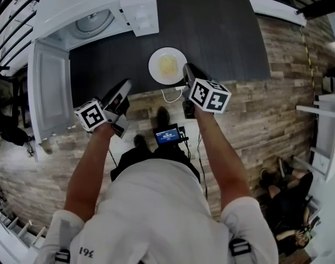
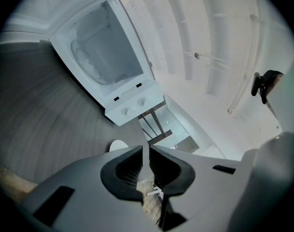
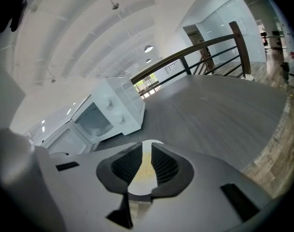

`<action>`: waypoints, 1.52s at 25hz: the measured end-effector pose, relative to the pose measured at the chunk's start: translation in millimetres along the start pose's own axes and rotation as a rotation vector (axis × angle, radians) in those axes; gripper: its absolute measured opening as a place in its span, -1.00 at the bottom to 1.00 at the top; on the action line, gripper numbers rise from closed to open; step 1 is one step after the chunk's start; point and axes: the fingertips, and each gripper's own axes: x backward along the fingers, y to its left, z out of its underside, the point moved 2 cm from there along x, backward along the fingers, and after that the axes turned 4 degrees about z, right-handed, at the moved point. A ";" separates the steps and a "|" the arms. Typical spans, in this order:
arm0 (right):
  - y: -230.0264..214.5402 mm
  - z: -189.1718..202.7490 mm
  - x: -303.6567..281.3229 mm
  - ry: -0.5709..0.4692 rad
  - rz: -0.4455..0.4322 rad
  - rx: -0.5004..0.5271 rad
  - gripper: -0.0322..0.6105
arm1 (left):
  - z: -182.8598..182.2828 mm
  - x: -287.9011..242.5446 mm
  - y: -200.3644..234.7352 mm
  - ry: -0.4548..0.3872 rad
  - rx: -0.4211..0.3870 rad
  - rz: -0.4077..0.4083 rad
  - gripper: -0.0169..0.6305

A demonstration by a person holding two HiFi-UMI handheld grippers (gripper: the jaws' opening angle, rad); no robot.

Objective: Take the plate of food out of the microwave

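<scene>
Once clear of the open microwave (image 1: pixel 95 15) and its door (image 1: pixel 49 89), trust the dark counter (image 1: pixel 222 32): leave the plate of food (image 1: pixel 167 66) flat near its front edge. Draw the right gripper (image 1: pixel 186 70), jaws slightly spread and pinching nothing, straight back from the rim. Keep the left gripper (image 1: pixel 125 86), jaws nearly together, empty.

Left claw (image 2: pixel 147 152) closed (right claw (image 3: pixel 146 153) ajar)

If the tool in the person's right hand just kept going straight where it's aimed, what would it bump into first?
Most likely the plate of food on the dark counter: it shows through the gap of the right tool, just ahead. Depth is hard to judge.
</scene>
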 end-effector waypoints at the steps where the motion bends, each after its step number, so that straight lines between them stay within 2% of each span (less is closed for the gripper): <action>1: 4.8 0.8 4.5 -0.004 -0.002 0.005 -0.78 | -0.8 5.1 -5.1 -0.002 -0.018 0.018 -0.82; 6: 37.0 13.7 30.2 -0.033 -0.008 0.016 -0.78 | -1.5 39.3 -30.5 0.011 -0.115 0.096 -0.82; 11: 74.5 33.2 65.5 -0.063 -0.028 0.057 -0.78 | 5.4 82.0 -55.6 0.016 -0.157 0.149 -0.82; 20: 123.3 50.5 142.4 -0.131 -0.046 0.045 -0.78 | 16.3 150.3 -121.0 -0.012 -0.232 0.280 -0.82; 27: 166.6 63.8 198.8 -0.195 -0.115 0.082 -0.78 | 31.1 205.7 -160.0 -0.011 -0.298 0.384 -0.82; 34: 220.7 80.4 265.3 -0.299 -0.149 0.220 -0.78 | 44.4 277.5 -183.7 -0.018 -0.382 0.399 -0.82; 36: 231.3 87.7 277.6 -0.313 -0.146 0.240 -0.89 | 49.9 290.7 -188.3 -0.005 -0.426 0.389 -0.82; 38: 239.4 95.5 288.2 -0.313 -0.144 0.245 -0.89 | 55.7 301.4 -194.4 0.005 -0.470 0.381 -0.82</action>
